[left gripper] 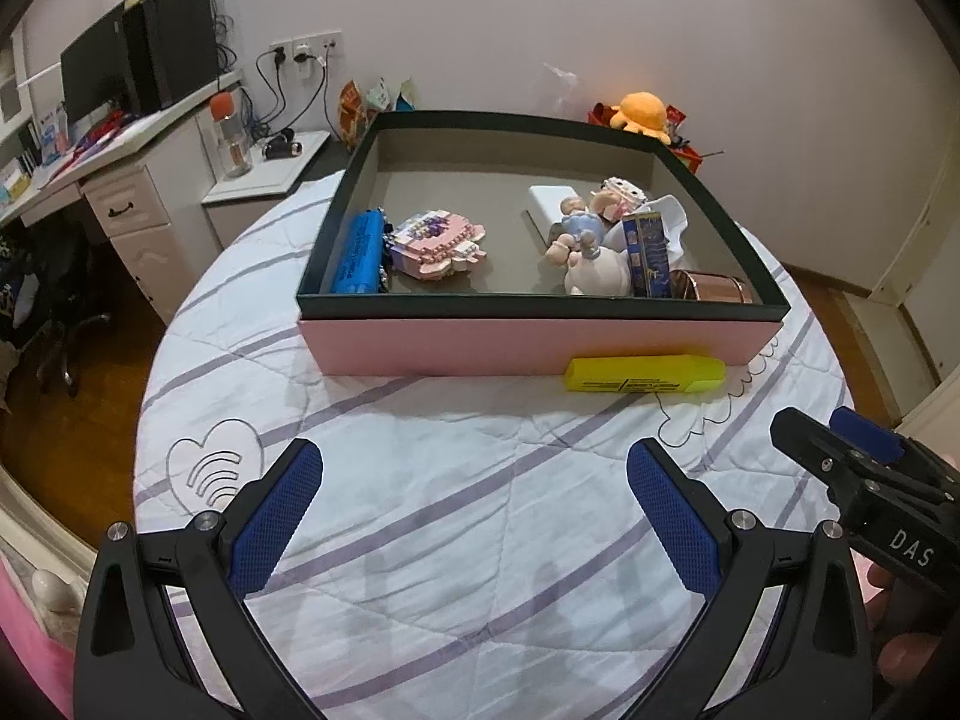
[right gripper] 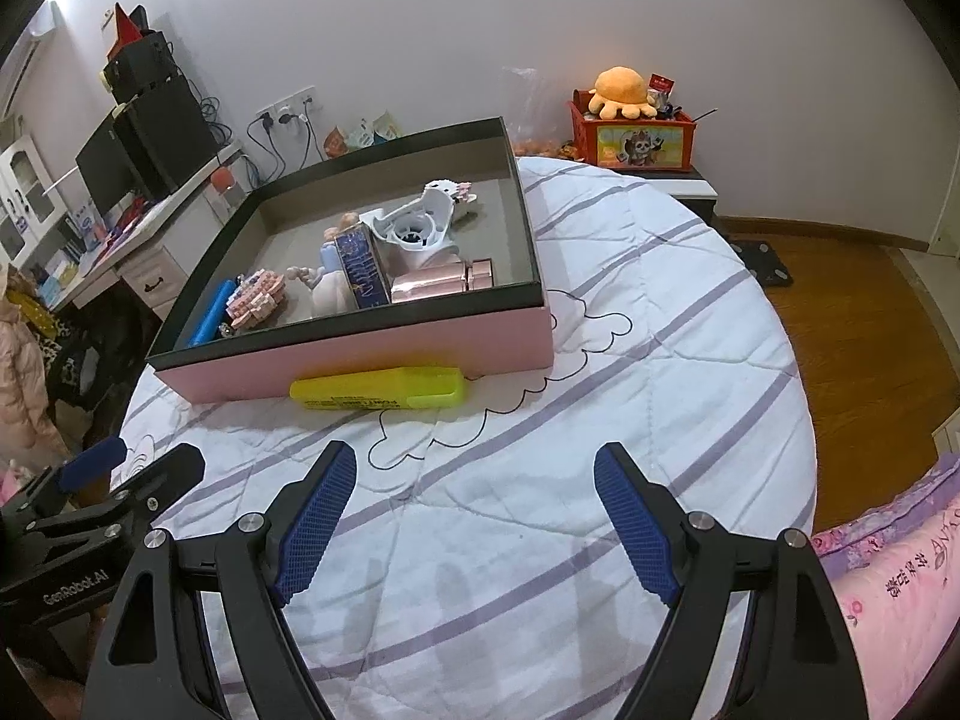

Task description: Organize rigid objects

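A pink box with a dark rim (left gripper: 420, 345) (right gripper: 384, 345) stands on the round quilted bed. Inside lie a blue cylinder (left gripper: 359, 253), a pink brick model (left gripper: 435, 243), a figurine (left gripper: 579, 234), a dark blue carton (left gripper: 647, 255), a rose-gold cylinder (right gripper: 429, 287) and a white plastic part (right gripper: 414, 228). A yellow highlighter (left gripper: 645, 374) (right gripper: 378, 393) lies on the quilt against the box's front wall. My left gripper (left gripper: 474, 474) is open and empty over the quilt. My right gripper (right gripper: 474, 480) is open and empty, in front of the highlighter.
A desk with monitor and computer tower (left gripper: 138, 54) stands at the left. A red crate with an orange plush (right gripper: 630, 126) sits on a stand behind the bed. Wooden floor (right gripper: 852, 312) lies to the right. A pink pillow (right gripper: 900, 588) is at lower right.
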{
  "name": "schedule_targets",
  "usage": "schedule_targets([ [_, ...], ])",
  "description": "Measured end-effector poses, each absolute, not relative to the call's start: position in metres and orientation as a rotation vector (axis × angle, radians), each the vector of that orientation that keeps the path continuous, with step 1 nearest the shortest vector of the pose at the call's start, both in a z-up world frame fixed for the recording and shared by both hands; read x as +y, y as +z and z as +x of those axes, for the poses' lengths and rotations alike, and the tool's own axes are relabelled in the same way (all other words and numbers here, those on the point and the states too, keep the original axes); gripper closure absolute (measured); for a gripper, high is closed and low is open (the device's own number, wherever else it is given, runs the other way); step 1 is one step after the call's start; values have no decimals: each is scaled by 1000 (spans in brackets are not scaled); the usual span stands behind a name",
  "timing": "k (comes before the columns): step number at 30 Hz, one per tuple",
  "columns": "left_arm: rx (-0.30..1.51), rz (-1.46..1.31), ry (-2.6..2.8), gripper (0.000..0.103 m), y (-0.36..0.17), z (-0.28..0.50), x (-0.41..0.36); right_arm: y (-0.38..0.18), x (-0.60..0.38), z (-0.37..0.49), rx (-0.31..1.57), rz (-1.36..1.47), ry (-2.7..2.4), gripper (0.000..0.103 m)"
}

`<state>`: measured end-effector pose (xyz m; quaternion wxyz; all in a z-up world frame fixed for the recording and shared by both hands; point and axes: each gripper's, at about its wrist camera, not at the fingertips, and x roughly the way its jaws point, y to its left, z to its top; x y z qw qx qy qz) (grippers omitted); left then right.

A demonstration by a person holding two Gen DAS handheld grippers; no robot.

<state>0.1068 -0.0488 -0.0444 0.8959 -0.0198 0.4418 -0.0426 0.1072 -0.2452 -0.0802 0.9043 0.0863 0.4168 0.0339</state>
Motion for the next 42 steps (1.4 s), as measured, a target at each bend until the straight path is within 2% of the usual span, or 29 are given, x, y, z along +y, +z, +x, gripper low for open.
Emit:
schedule_targets([
  [22, 1026, -91, -87, 0, -91, 169, -160, -89, -325, 109, 864, 233, 27, 20],
  [35, 991, -43, -64, 1, -96, 165, -162, -96, -323, 128, 872, 244, 78, 20],
  [38, 982, -56, -88, 8, -93, 159, -156, -96, -319, 126, 874, 244, 76, 20],
  [42, 977, -56, -113, 24, -90, 151, -149, -93, -313, 124, 871, 239, 71, 20],
])
